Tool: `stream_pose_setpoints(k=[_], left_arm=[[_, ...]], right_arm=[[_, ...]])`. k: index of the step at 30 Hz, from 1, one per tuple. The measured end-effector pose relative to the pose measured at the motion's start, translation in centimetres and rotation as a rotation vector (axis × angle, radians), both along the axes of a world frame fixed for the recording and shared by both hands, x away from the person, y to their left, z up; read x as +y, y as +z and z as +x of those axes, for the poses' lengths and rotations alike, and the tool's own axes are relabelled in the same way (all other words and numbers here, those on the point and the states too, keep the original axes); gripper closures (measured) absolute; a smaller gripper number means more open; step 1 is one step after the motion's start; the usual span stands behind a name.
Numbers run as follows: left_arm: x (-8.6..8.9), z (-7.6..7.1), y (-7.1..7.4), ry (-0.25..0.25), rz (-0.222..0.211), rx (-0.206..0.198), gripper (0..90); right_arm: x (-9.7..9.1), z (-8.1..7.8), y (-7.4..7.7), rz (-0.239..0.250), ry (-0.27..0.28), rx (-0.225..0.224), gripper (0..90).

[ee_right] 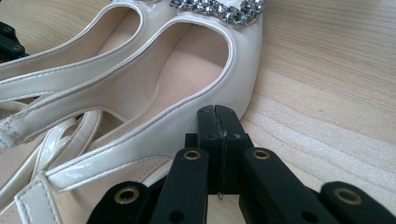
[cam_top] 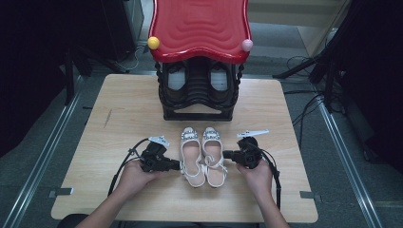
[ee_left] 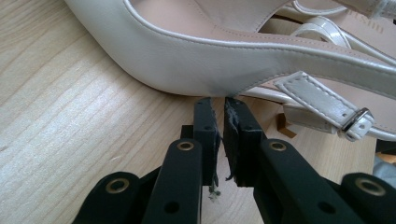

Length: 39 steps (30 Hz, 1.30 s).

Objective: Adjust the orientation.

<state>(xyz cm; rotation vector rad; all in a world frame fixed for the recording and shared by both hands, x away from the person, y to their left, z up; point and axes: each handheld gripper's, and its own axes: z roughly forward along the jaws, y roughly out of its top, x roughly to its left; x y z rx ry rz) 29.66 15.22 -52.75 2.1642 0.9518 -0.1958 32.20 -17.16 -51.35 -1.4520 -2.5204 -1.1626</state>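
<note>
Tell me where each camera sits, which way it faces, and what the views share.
High view: above the person's side, looking forward and down on the table; both forearms, left gripper and right gripper show.
Left gripper view: rides the left gripper, facing the left shoe side-on; own jaws nearly shut.
Right gripper view: rides the right gripper, facing the right shoe; own jaws shut.
Shared: both gripper views show the white shoes and wooden tabletop.

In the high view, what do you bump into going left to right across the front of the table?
Left gripper → left shoe → right shoe → right gripper, all on the wooden table.
</note>
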Motion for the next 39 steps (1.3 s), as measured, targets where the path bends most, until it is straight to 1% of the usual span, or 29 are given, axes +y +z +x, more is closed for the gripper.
stream_pose_setpoints(k=[2, 4, 8, 13, 18, 20, 22, 23, 26, 27, 29, 30, 32, 33, 36, 39], left_arm=[[-0.1, -0.1, 0.0, 0.005, -0.004, 0.000, 84.4], [-0.3, -0.1, -0.1, 0.006, -0.021, 0.009, 85.7], [-0.4, -0.3, -0.1, 0.006, -0.023, 0.006, 86.6], [-0.6, -0.3, -0.3, -0.003, -0.030, 0.020, 86.6], [-0.6, -0.3, -0.3, -0.005, -0.034, 0.019, 86.5], [-0.6, -0.3, -0.3, -0.005, -0.035, 0.019, 86.4], [-0.6, -0.3, -0.3, -0.004, -0.033, 0.016, 86.2], [-0.6, -0.3, -0.3, -0.004, -0.032, 0.016, 85.5], [-0.4, -0.2, -0.3, -0.002, -0.029, 0.023, 81.9], [-0.4, -0.1, -0.3, 0.000, -0.023, 0.026, 80.3], [-0.1, -0.1, -0.1, 0.007, -0.011, 0.020, 77.2], [0.1, 0.0, 0.0, 0.011, -0.013, 0.016, 74.9], [0.7, 0.0, 0.5, 0.029, -0.037, 0.007, 73.1], [1.1, -0.1, 0.8, 0.045, -0.046, -0.006, 71.9], [2.0, -0.2, 1.4, 0.059, -0.035, -0.030, 69.2], [2.8, -0.4, 2.0, 0.084, -0.034, -0.051, 64.6]], right_arm=[[0.1, 0.0, 0.0, 0.001, -0.003, 0.000, 90.0], [0.2, 0.0, 0.0, -0.004, -0.011, -0.005, 90.0], [0.4, 0.2, 0.0, -0.016, -0.021, -0.023, 90.0], [0.5, 0.3, 0.0, -0.028, -0.023, -0.036, 90.0], [0.4, 0.1, -0.2, -0.016, -0.028, -0.047, 90.0], [0.5, -0.1, -0.2, -0.018, -0.033, -0.066, 90.0], [0.6, -0.4, -0.3, -0.025, -0.050, -0.084, 90.0], [0.6, -0.6, -0.3, -0.025, -0.059, -0.093, 90.0], [0.6, -0.6, -0.3, -0.028, -0.072, -0.089, 90.0], [0.6, -0.6, -0.2, -0.031, -0.071, -0.086, 90.0], [0.4, -0.5, 0.0, -0.043, -0.065, -0.083, 89.9], [0.2, -0.3, 0.1, -0.037, -0.062, -0.077, 89.6], [-0.1, -0.2, 0.4, -0.022, -0.065, -0.059, 88.0], [-0.3, -0.2, 0.6, -0.005, -0.069, -0.063, 86.8], [-0.8, -0.4, 1.3, 0.033, -0.068, -0.078, 84.0], [-1.0, -0.8, 2.0, 0.047, -0.057, -0.109, 79.7]])
